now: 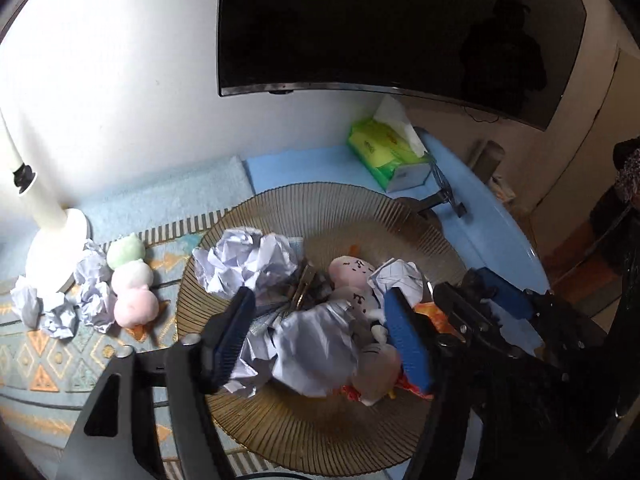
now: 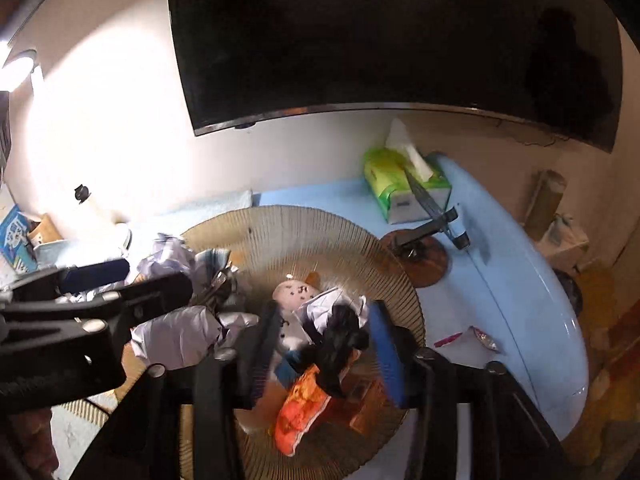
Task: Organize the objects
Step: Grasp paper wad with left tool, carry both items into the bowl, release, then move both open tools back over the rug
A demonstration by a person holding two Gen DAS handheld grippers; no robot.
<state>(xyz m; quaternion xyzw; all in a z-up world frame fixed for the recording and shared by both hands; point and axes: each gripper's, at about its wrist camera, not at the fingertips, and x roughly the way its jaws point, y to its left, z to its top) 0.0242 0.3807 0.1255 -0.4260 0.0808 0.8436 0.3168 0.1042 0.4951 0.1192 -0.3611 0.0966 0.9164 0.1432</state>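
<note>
Blue counter (image 1: 312, 164), dark TV (image 1: 380, 24) above; both tools wide apart over ribbed tray (image 1: 320, 432): left tool (image 1: 320, 340), right tool (image 2: 324, 344), gripping nothing.

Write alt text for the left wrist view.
The open left gripper hovers over a ribbed round tray heaped with crumpled paper and small plush toys. More paper balls and a three-ball plush lie on the patterned mat to the left; a tissue box sits behind.

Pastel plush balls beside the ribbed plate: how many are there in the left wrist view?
3, in a touching row left of the plate: the green ball farthest, the white ball in the middle, the pink ball nearest. None appears hidden.
</note>
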